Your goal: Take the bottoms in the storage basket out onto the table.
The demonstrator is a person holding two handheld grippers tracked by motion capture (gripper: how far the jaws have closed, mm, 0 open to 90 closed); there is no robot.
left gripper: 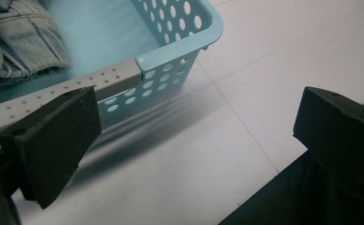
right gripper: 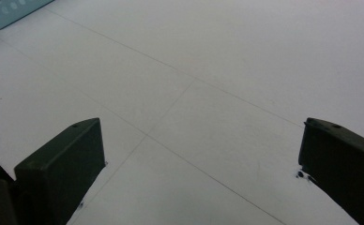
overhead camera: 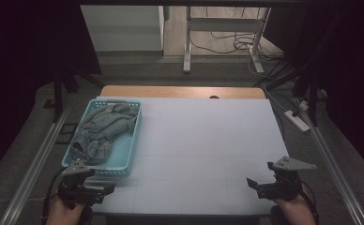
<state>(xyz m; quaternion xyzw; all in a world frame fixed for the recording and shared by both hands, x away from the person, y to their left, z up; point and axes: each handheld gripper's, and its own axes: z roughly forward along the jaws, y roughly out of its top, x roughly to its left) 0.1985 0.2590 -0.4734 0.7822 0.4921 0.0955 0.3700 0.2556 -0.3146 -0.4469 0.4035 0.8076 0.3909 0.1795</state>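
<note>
Basket (overhead camera: pixel 124 154), light blue, sits at the table's (overhead camera: pixel 208 140) 9 o'clock side, long axis running 6 to 12, crumpled jeans (overhead camera: pixel 102 129) inside. Left gripper (overhead camera: pixel 106 190) just beside its near end, jaws wide apart, empty. Right gripper (overhead camera: pixel 255 185) at 4 o'clock, wide apart, empty.

- High view: dim overall. Brightest zone = floor strip at top centre; light appears to come from there. Both side margins near black, detail lost.
- White counter (overhead camera: pixel 203 140) reads dull grey-blue, evenly lit, no glare. Low contrast, slightly soft, grainy.
- Left gripper (overhead camera: pixel 84 185) and right gripper (overhead camera: pixel 276 185) show as dark shapes w/ little surface detail.
- Left gripper view: brighter. Basket (left gripper: pixel 180 51) casts soft smeared shadow on counter; streaky blur below its wall. Near jaws out of focus.
- Right gripper view: flat, even light, faint vignette at corners; jaws dark, edges soft.
</note>
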